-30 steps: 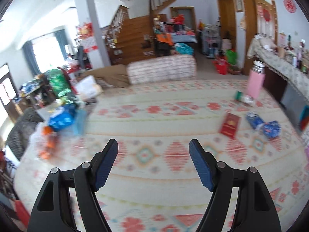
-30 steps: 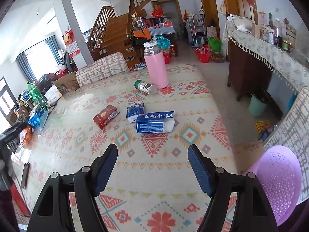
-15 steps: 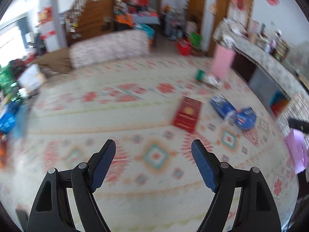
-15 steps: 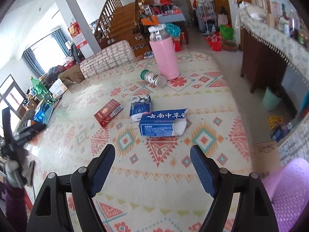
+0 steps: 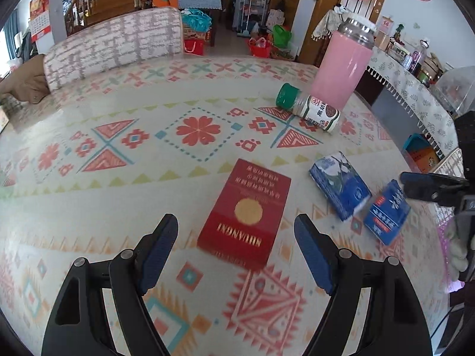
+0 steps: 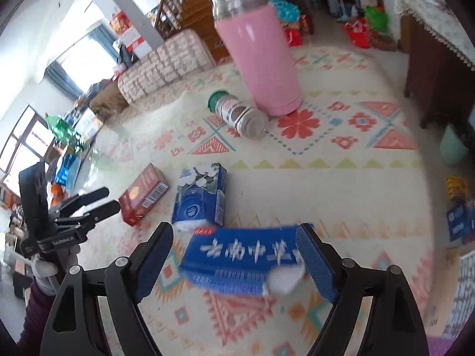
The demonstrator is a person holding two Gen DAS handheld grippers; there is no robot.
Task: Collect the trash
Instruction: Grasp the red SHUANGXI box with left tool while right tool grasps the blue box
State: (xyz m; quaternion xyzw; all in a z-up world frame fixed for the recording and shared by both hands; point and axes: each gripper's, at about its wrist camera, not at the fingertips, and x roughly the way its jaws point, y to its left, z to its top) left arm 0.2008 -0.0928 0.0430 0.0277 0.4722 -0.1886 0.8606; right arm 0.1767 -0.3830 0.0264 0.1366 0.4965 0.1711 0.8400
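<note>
Both grippers have dropped closer to the patterned tablecloth [image 5: 118, 124]. The left gripper [image 5: 236, 250] now frames the red box [image 5: 246, 216], once far off. The right gripper [image 6: 234, 259], jaws opening, now straddles the blue carton [image 6: 240, 255].

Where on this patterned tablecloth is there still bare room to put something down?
The tablecloth lies bare from the red box leftward and back to the cushioned chair back. It is crowded on the right: two blue cartons, the fallen spice jar and the pink thermos.
</note>
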